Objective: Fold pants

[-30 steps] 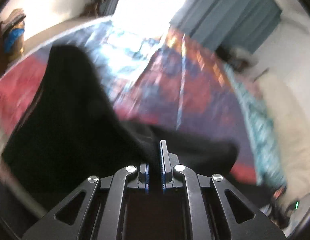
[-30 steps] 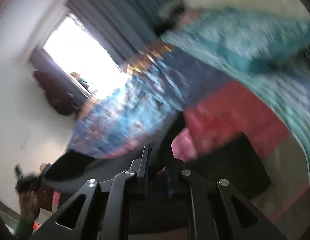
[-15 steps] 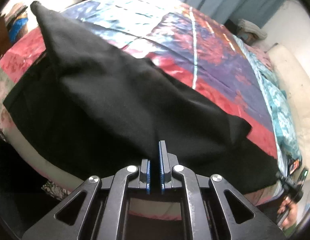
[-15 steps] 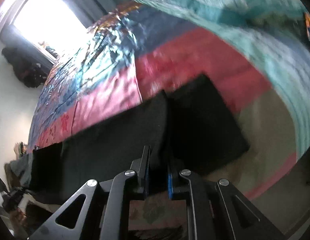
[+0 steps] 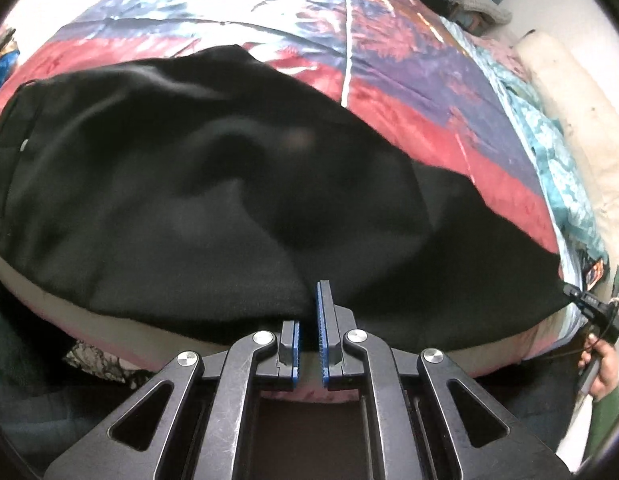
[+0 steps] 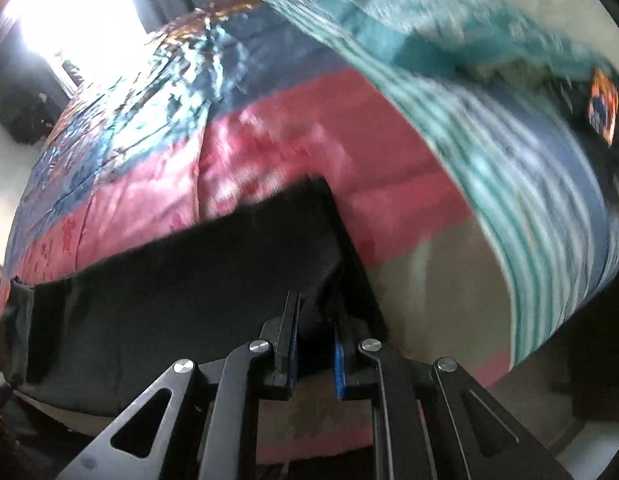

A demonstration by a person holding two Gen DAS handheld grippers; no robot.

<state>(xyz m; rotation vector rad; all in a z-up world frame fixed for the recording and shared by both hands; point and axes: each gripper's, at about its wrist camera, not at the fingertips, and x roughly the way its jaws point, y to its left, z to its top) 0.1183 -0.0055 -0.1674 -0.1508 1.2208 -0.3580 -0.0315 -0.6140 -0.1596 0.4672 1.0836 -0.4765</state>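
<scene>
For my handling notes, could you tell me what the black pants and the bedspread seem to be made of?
Black pants: probably a soft matte woven or knit cloth; it drapes in broad, dull folds without glare.
Bedspread: likely satin-like synthetic or silk; its patterned surface shows bright glossy highlights near the window.

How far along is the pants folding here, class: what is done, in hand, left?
Done: the black pants lie doubled lengthwise on the bedspread. In hand: left gripper and right gripper each pinch the near edge. Left: release, then fold crosswise.
</scene>
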